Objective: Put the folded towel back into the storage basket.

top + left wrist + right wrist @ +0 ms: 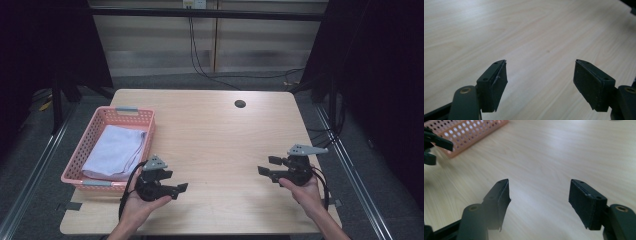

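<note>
Two tools in all — the left tool [180,189] at the lower left of the high view, the right tool [266,166] at the lower right. Two hands hold them, one each. One bench [215,135]. One pink basket [93,131] at the left of the frame, with one folded white cloth [115,151] inside. One dark round hole [240,104] in the bench — upper middle.

From my station I saw a pale wooden table [215,145] with rounded corners and a small dark round hole [240,104] near its far edge. Beyond it, black cables [197,60] hung down a light panelled wall and trailed across the grey floor. A black bar [210,14] ran across above, and a strip of grey tape [73,206] sat at the table's near-left corner
</note>
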Demonstrator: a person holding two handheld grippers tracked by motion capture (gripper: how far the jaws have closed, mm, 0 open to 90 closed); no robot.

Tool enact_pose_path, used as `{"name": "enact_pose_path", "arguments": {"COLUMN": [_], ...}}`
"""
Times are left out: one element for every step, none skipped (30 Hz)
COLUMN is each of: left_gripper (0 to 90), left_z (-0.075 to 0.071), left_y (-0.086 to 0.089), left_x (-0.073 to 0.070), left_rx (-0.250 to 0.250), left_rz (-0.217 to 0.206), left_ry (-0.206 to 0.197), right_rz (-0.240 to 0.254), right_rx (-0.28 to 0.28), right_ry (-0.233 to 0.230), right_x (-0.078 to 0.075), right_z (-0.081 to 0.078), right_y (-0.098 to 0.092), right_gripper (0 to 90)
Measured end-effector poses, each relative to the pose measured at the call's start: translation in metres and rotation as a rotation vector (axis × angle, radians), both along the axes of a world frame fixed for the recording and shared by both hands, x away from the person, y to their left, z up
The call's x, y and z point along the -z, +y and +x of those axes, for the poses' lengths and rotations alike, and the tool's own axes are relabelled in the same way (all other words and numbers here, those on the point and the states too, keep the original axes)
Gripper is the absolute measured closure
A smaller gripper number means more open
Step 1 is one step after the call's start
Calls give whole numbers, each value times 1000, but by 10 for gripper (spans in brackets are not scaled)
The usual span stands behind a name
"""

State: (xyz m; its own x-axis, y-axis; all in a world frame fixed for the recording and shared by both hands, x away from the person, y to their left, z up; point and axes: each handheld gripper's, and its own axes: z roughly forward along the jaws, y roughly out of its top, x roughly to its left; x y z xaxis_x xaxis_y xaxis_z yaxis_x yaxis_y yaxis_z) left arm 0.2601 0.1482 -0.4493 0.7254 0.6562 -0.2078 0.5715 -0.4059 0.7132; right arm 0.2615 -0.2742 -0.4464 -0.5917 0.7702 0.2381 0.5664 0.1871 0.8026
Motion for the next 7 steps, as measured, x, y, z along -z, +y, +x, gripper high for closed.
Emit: {"name": "enact_pose_path", "arguments": {"left_gripper": [269,268,268,268,268,265,263], "left_z": [-3,-5,-7,-8,-8,-8,-8], "left_y": [1,2,3,5,6,8,9], "left_x": [3,6,10,13,16,19,21], "left_rx": [2,-3,-10,-17,-21,-18,-27], "left_rz": [8,12,1,-1,-3,3,7], "left_ry": [-3,-5,-5,-7,5,17,6], "right_rz": [-5,-1,0,-5,-9,-12,-15], "right_rx": [11,24,30,38,58,79,84], "right_ry": [-2,-1,-1,-10,-14,-22,-25], "right_x": [2,5,6,8,9,11,13], "right_z": [-4,-8,-10,-12,-13,-13,-13], "right_y": [-3,-6,-9,-13,-17,-20,-22], "right_gripper": [331,331,323,318,315,308,304]}}
